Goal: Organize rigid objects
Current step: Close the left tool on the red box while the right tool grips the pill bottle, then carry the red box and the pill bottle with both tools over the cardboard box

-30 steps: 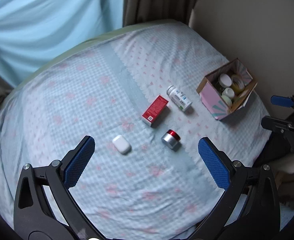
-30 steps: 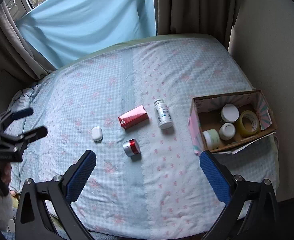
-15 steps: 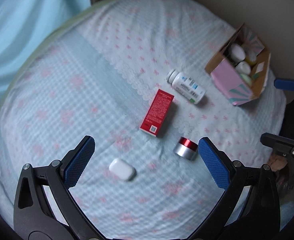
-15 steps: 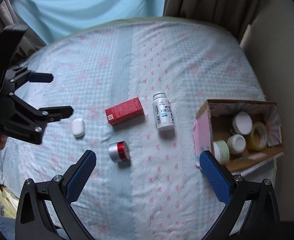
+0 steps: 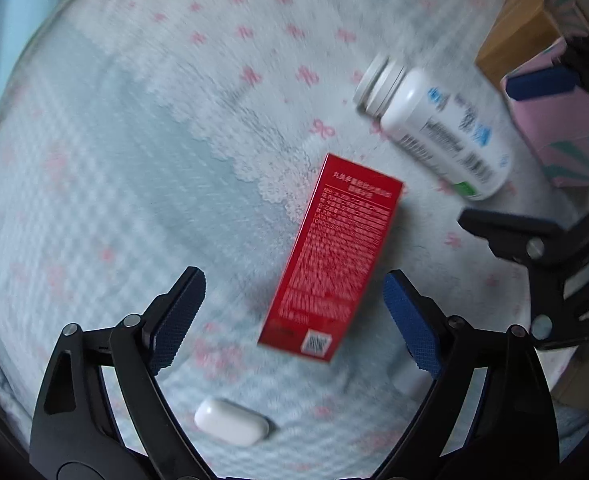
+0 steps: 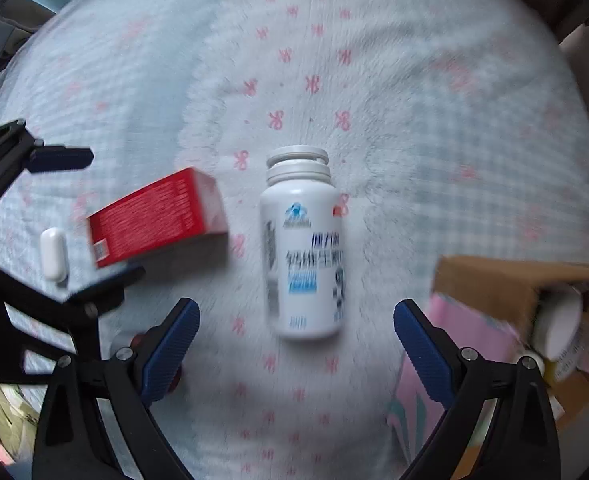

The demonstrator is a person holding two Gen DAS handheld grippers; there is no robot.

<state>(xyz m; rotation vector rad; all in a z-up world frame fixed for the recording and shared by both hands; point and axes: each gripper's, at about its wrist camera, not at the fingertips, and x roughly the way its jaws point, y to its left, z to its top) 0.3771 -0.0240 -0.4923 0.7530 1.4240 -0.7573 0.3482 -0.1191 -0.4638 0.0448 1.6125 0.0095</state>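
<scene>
A red carton [image 5: 330, 256] lies flat on the bedspread. My left gripper [image 5: 292, 282] points down over its near end, jaws closing, with the carton between the blue pads and a gap on both sides. A white pill bottle [image 6: 302, 248] lies on its side, cap away from me. My right gripper [image 6: 296, 308] hangs over the bottle's base, jaws closing, pads clear of it. The bottle [image 5: 438, 132] also shows at the upper right of the left wrist view. The carton [image 6: 154, 216] sits to the left of the bottle in the right wrist view.
A small white case [image 5: 232, 422] lies near the left gripper. A cardboard box [image 6: 514, 292] with pink sides holds jars at the right. A red-lidded jar [image 6: 174, 378] peeks from behind my right gripper's left finger. The bed's edge curves around the whole scene.
Both grippers have dropped close to the bedspread, so the carton and bottle loom much larger. Both pairs of jaws have narrowed a little. The objects have not moved.
</scene>
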